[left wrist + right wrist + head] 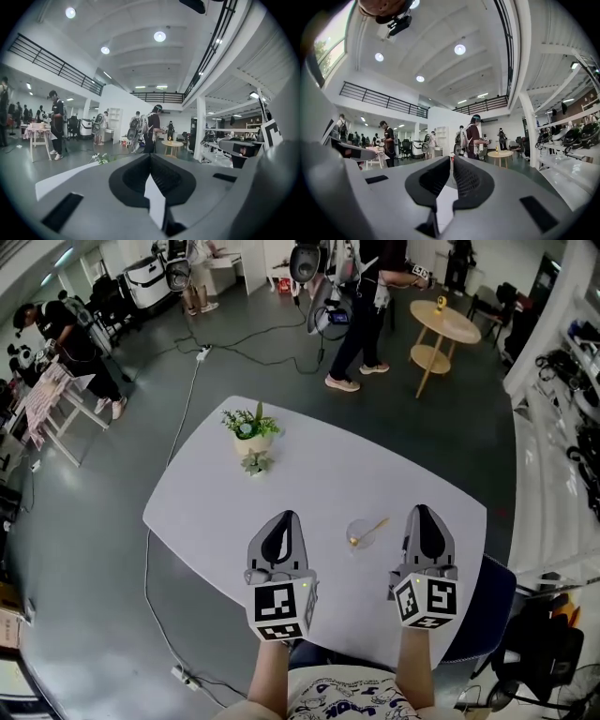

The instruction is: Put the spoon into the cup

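A clear glass cup (359, 536) stands on the white table (309, 484), between my two grippers. A gold spoon (373, 527) rests inside it, its handle leaning out to the upper right. My left gripper (286, 516) hovers to the left of the cup with its jaws together and nothing in them; in the left gripper view the left gripper (150, 155) points level across the room. My right gripper (422, 510) hovers to the right of the cup, apart from it. In the right gripper view the right gripper (452, 158) has its jaws almost touching, and they hold nothing.
A potted plant (251, 427) and a smaller sprig (255, 463) stand at the table's far left. Beyond the table a person (361, 306) stands by a round wooden table (445, 324). Cables (187, 399) lie on the floor, and a dark chair (487, 601) is at the right.
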{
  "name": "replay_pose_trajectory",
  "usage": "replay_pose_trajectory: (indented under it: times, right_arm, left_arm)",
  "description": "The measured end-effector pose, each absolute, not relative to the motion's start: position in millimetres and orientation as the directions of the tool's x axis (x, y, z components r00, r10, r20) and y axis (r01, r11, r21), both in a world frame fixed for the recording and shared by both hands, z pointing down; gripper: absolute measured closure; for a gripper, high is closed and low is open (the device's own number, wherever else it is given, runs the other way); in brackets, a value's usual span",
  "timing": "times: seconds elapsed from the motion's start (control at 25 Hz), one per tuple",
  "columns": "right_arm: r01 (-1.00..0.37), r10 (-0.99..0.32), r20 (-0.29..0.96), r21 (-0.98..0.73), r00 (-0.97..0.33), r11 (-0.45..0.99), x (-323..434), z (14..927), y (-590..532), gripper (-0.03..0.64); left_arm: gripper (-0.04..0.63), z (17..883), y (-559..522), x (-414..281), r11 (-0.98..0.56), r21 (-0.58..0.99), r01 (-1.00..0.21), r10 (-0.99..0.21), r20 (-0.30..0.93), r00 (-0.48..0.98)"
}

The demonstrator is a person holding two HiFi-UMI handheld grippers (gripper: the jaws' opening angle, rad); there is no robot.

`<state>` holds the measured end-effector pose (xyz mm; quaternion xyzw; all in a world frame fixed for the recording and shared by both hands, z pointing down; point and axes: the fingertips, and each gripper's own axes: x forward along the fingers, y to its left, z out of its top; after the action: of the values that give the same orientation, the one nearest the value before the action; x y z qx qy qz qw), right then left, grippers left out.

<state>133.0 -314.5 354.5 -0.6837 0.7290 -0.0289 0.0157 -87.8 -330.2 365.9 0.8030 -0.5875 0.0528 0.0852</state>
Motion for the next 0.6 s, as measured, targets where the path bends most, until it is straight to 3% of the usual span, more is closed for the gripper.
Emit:
replay_pose_trajectory:
  times: [0.6]
  right_arm:
    - [-0.994, -0.992, -0.080, -0.026, -0.102, 0.104, 118, 298, -276, 0.604]
  left_arm:
    - [0.583, 306, -291, -96, -0.290, 0.041, -0.956, -0.953, 0.078, 0.292]
